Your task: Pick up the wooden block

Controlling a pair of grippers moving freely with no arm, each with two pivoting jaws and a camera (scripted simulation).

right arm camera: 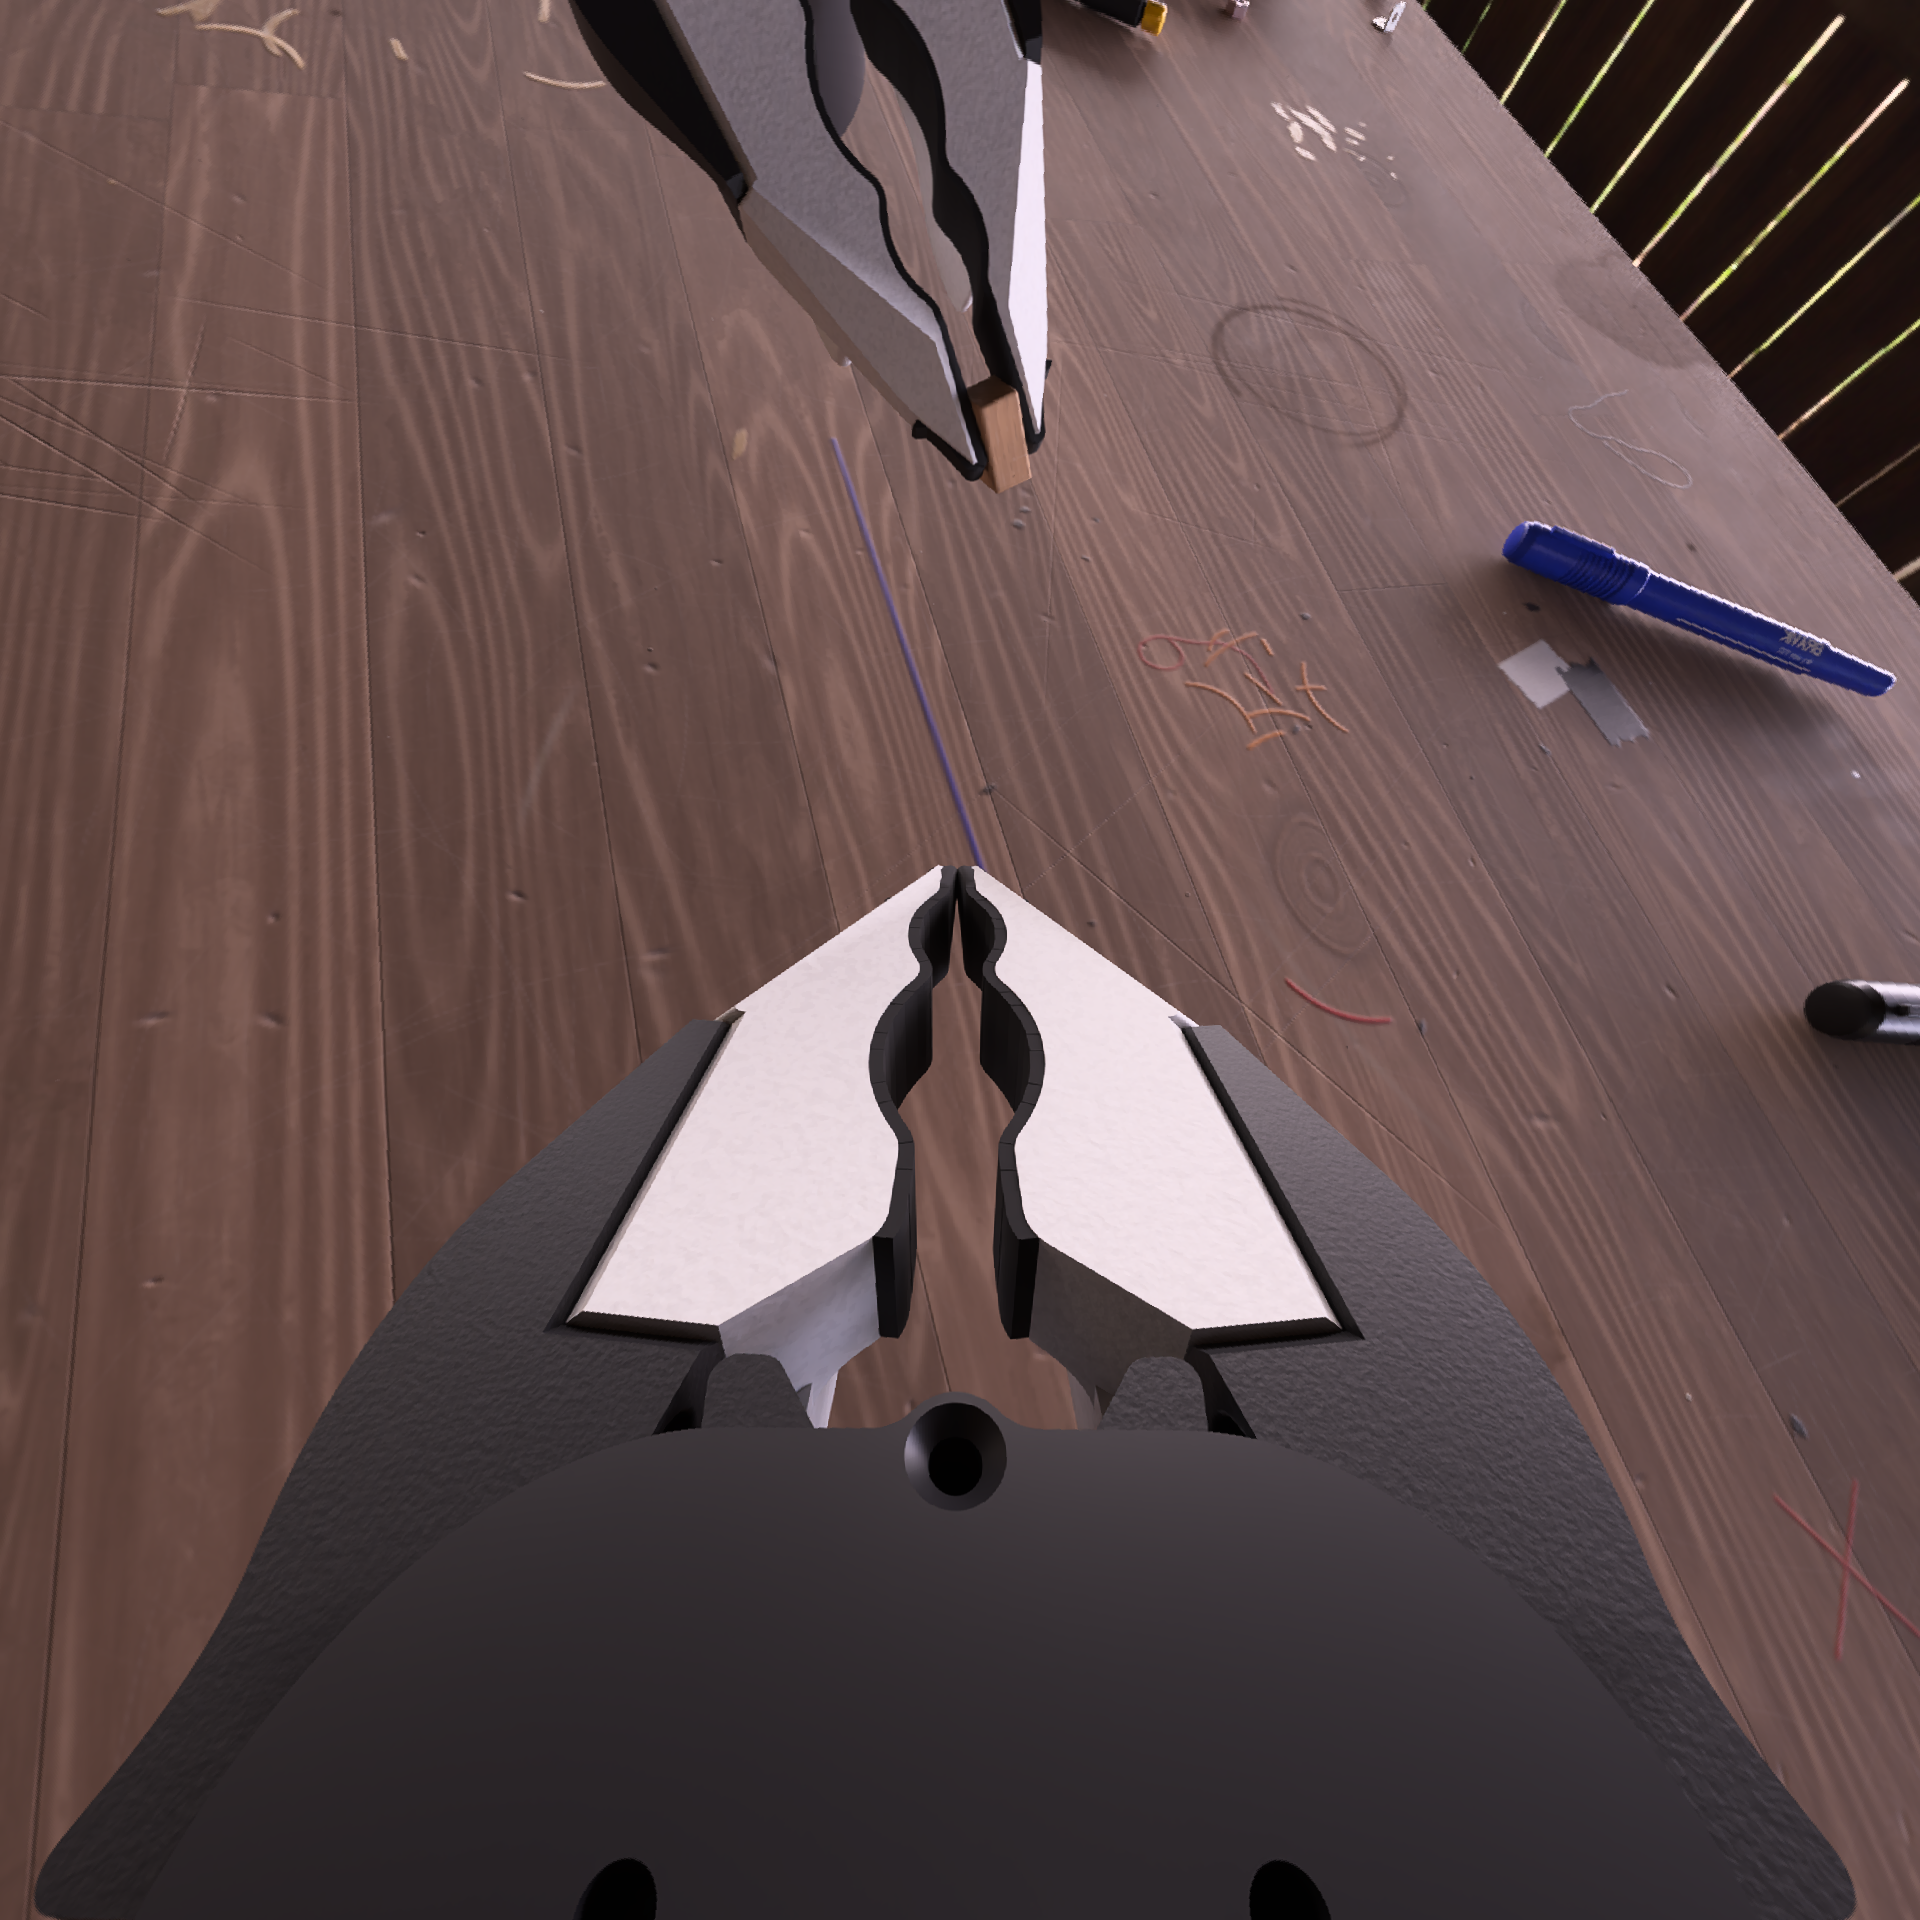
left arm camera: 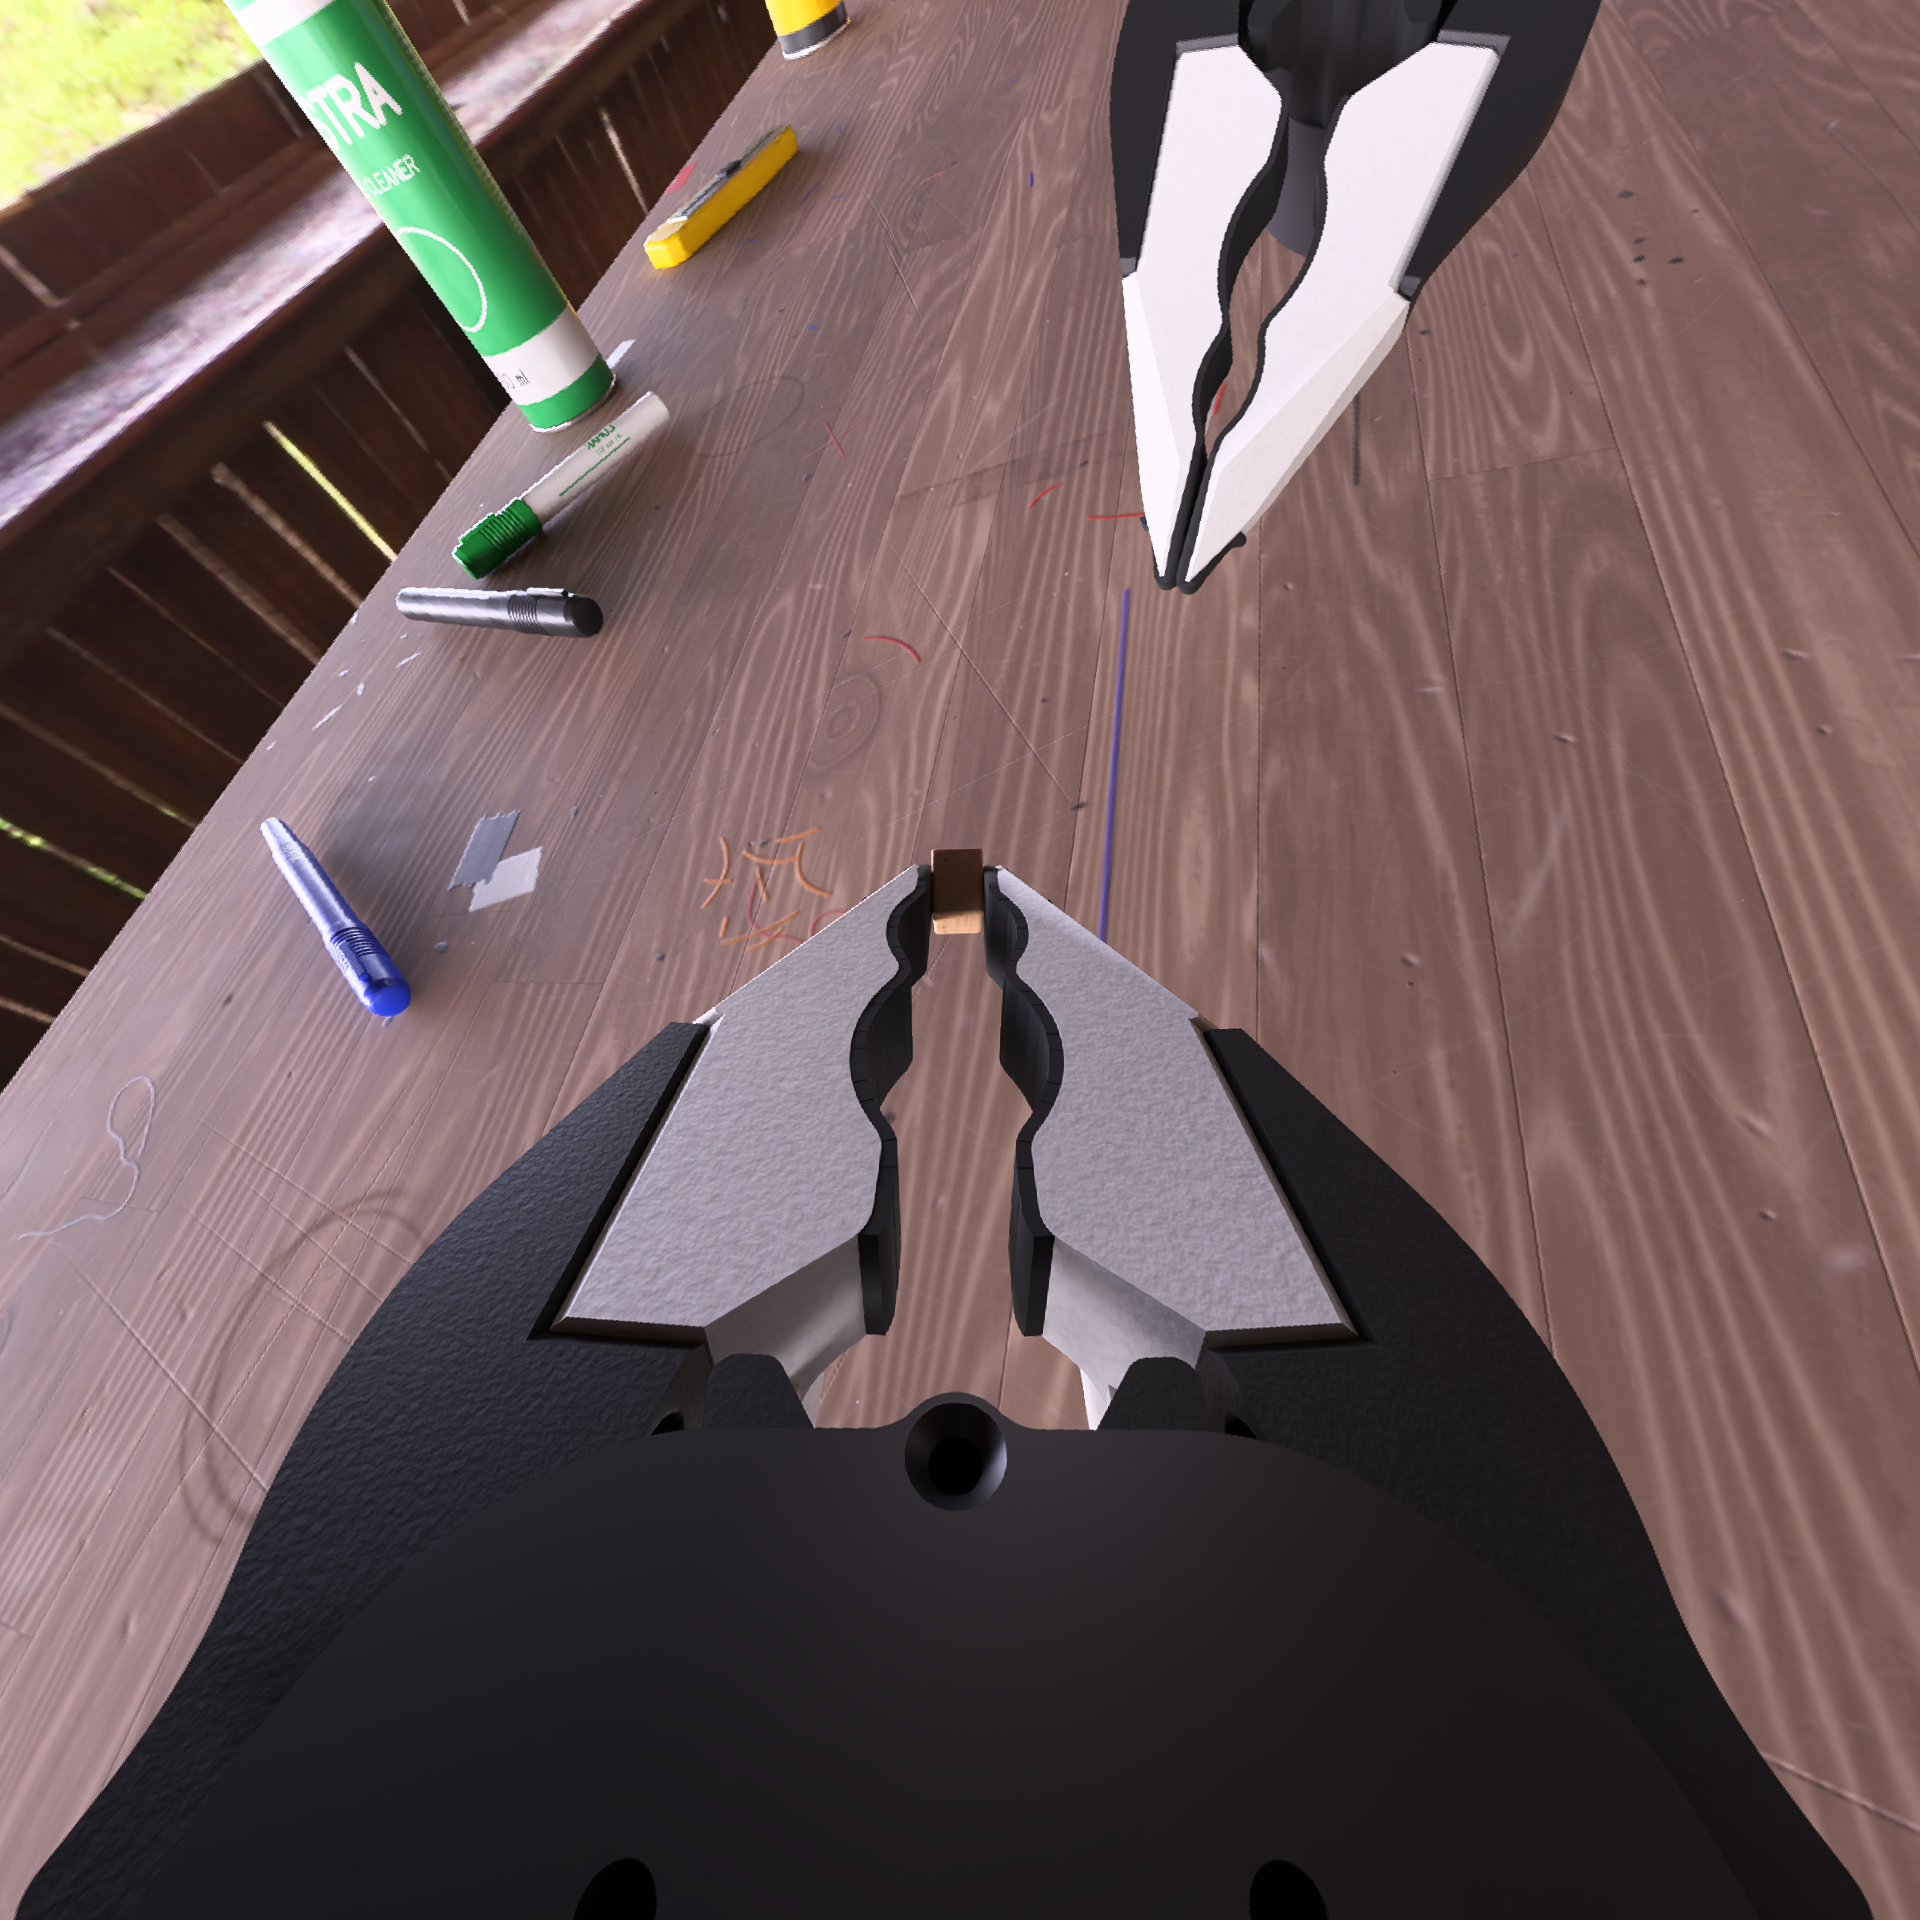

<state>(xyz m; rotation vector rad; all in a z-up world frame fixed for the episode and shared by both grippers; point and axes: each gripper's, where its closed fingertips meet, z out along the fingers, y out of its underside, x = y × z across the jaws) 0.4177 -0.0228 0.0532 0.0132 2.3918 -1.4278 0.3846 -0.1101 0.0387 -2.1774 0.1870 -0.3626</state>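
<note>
a: left wrist view first. left gripper (left arm camera: 957, 891) w/ black body + white fingers is clamped on the small tan wooden block (left arm camera: 957, 890), right at the fingertips. block's long axis runs roughly along the fingers, a short end poking past the tips. brown scratched wooden table (left arm camera: 1558, 935) shows under it.

b: touching the table or clear of it?

a: can't tell from here. right gripper (left arm camera: 1179, 582) hangs farther off, tips pressed together, nothing in them. clutter well apart on the left: blue marker pen (left arm camera: 332, 920), silver-grey pen (left arm camera: 499, 610), green-capped white marker (left arm camera: 561, 483), green + white spray can (left arm camera: 436, 197), yellow utility knife (left arm camera: 722, 197).

b: right wrist view?

a: right gripper (right arm camera: 957, 873) clenched empty, tips meeting. ahead, left gripper (right arm camera: 992, 457) pinches the block (right arm camera: 1004, 436), which sticks out below the tips; looks clear of the table (right arm camera: 312, 727), my guess only. blue marker (right arm camera: 1694, 608) off to the side.

b: so?

a: left's the one on it. grip is v. near the tips, so i'd judge a slip is the risk on any lift.
</note>
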